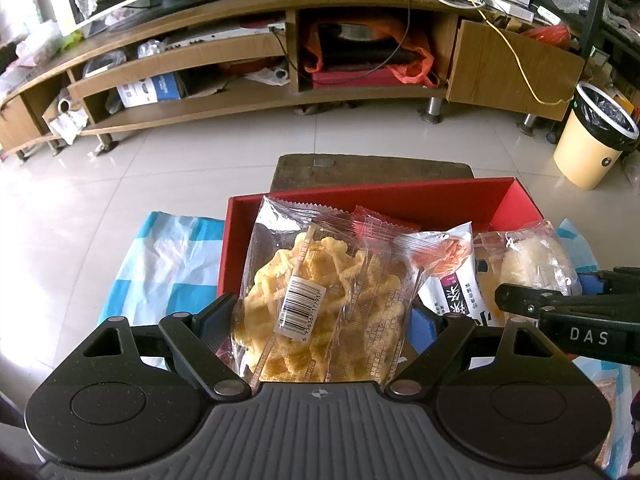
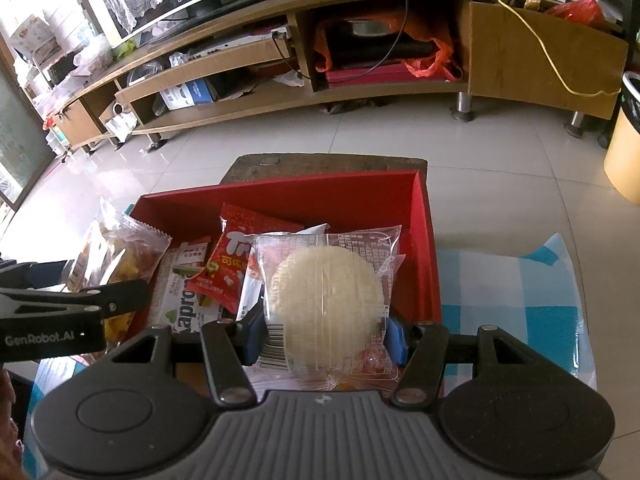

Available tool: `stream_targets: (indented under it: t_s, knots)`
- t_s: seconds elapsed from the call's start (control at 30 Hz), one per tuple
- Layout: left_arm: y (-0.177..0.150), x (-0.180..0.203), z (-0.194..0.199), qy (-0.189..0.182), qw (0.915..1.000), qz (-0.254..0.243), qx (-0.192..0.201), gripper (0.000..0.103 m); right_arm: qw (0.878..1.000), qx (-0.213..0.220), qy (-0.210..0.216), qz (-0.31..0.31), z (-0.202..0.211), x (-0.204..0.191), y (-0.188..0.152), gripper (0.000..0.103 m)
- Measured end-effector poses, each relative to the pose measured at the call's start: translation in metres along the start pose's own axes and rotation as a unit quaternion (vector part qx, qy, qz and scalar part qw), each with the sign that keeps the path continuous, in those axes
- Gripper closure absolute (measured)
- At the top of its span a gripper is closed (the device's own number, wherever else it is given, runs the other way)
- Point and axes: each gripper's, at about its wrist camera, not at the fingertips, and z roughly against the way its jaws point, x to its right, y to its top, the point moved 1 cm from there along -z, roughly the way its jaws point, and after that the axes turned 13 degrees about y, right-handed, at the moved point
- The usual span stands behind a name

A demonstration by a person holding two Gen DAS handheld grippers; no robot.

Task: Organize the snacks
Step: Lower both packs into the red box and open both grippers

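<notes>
My left gripper [image 1: 323,320] is shut on a clear packet of yellow fried snack [image 1: 320,280] with a barcode label, held upright over the near left part of the red box [image 1: 400,196]. My right gripper [image 2: 324,336] is shut on a clear packet with a round pale cake [image 2: 324,300], over the near right part of the red box [image 2: 320,196]. Both packets are gripped by their sides between blue pads. Inside the box lie a red packet [image 2: 240,256] and a white packet with green print [image 2: 188,292]. The box floor beneath the held packets is hidden.
The box rests on a blue and white checked cloth [image 1: 168,256] and a dark wooden board [image 1: 360,168]. Beyond it are a tiled floor, a long wooden TV stand [image 1: 280,100] with cluttered shelves, and a yellow waste bin [image 1: 592,140] at the right.
</notes>
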Motion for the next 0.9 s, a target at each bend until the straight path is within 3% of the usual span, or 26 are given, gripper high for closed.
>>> stream_targets:
  t_s: [0.9]
  knots:
    - [0.0, 0.001, -0.004, 0.001, 1.0, -0.001, -0.007, 0.014, 1.0, -0.013, -0.007, -0.003, -0.012, 0.004, -0.003, 0.048]
